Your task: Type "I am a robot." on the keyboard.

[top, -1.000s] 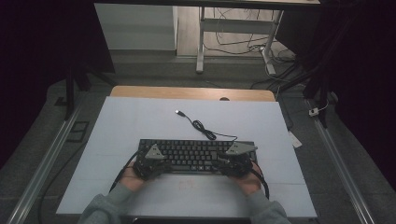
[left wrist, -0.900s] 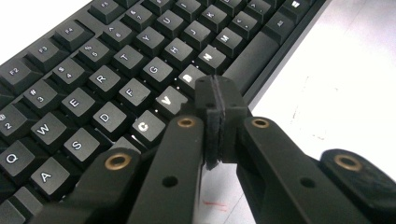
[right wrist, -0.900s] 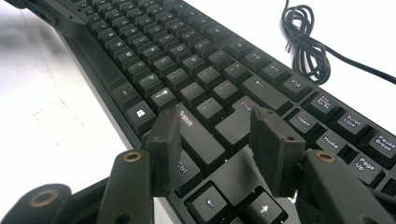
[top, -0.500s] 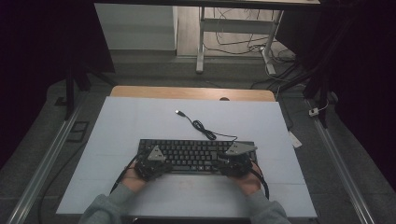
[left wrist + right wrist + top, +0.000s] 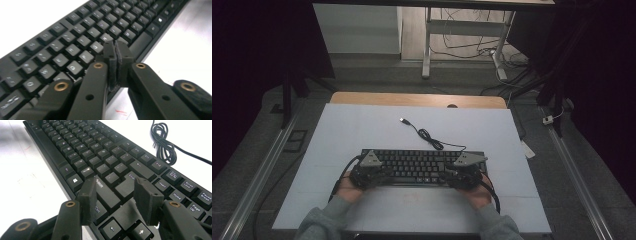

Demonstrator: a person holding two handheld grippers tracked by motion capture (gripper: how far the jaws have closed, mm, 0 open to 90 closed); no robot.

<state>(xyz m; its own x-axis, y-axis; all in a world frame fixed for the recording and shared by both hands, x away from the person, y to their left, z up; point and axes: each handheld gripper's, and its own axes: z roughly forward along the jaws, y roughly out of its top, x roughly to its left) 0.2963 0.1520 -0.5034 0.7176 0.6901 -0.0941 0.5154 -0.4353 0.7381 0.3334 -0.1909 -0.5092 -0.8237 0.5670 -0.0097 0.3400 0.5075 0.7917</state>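
A black keyboard [image 5: 422, 165] lies across the near middle of the white table top, and its cable [image 5: 427, 135] curls back to a loose USB plug [image 5: 403, 120]. My left gripper [image 5: 379, 175] rests over the keyboard's left end. In the left gripper view its pads [image 5: 111, 57] still meet above the lower key rows [image 5: 75, 32], though the jaws have just been opening a little; nothing is between them. My right gripper [image 5: 457, 175] hovers over the right end. Its jaws [image 5: 116, 187] stand open above the shift and enter keys [image 5: 100, 150], holding nothing.
The white sheet [image 5: 362, 125] covers a wooden table [image 5: 412, 99]. Metal rails [image 5: 257, 175] run along both sides. A small white tag [image 5: 527, 149] lies off the right edge. Coiled cable [image 5: 162, 145] sits behind the function keys.
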